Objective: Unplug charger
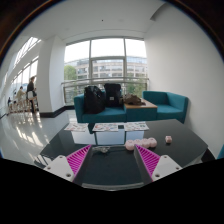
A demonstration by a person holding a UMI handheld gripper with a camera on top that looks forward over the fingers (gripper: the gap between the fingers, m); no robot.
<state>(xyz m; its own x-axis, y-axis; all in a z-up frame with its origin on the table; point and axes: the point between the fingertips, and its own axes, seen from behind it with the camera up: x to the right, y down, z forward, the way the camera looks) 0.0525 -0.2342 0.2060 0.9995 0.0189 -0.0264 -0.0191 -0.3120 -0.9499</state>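
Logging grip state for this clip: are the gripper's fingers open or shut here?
Open: the gripper shows a wide gap between its fingers, nothing held.

We find no text, label, brand, number or sign that can be read here. The papers [108, 127] lying at the far edge of the desk [110, 158] carry printed patches, but we cannot make out a single letter or figure on them. The small pale things on the desk show no markings we can read, and the window wall and sofa beyond bear no lettering we can tell.
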